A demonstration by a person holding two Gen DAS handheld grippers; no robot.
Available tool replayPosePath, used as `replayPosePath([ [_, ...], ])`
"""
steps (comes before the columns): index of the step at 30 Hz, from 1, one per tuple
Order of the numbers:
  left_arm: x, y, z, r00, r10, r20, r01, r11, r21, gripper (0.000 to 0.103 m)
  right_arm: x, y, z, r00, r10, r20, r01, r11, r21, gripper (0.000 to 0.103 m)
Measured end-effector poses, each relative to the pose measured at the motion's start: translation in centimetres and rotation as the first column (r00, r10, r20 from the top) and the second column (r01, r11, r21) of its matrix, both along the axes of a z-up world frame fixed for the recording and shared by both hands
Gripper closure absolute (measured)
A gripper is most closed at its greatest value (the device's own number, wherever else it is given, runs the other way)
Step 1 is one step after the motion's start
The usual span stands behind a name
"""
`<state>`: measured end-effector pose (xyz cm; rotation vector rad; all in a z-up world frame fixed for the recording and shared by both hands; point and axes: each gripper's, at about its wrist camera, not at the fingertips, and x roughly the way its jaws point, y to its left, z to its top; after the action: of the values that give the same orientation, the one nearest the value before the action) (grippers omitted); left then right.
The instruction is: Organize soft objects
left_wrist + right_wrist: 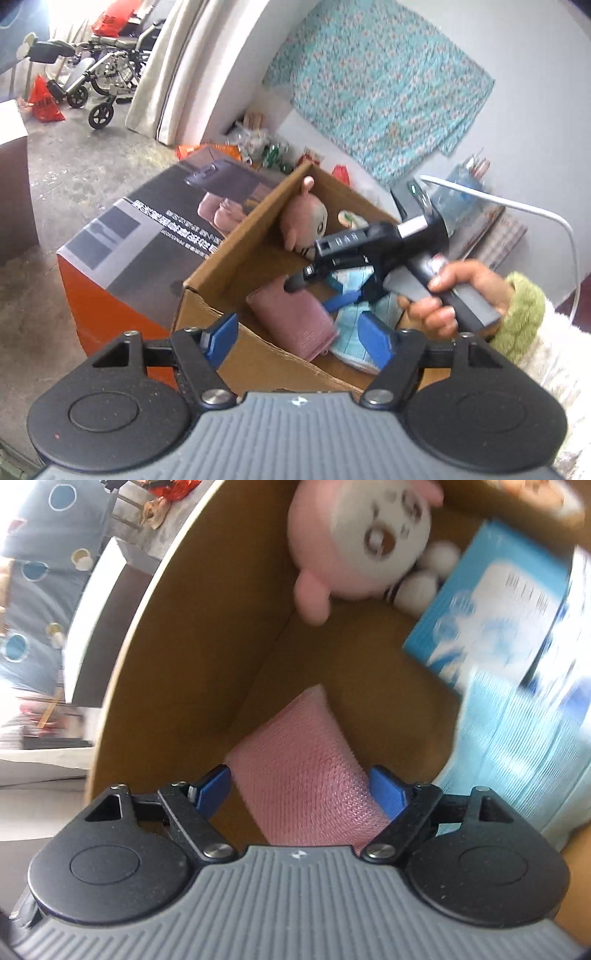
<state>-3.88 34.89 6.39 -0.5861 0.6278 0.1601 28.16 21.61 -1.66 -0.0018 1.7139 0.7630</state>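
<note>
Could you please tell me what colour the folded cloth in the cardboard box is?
Pink; the folded cloth shows best in the right wrist view.
</note>
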Motion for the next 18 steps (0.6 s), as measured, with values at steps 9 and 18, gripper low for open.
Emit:
replayPosePath([
  [9,-3.5,1.8,-0.2,0.991,0.112,0.067,-0.112,0.994,0.002,0.02,-1.4,-1.0,5.2,0.994,-0.014,0.107,-0.007,0.982,0.188,0.023],
  [18,-6.0,2.7,-1.6,0.972,0.217,0.087,-0.216,0.976,-0.021,0.014,-3.8,3.6,0.5,0.985,0.038,-0.167,0.001,0.975,0.224,0.024],
])
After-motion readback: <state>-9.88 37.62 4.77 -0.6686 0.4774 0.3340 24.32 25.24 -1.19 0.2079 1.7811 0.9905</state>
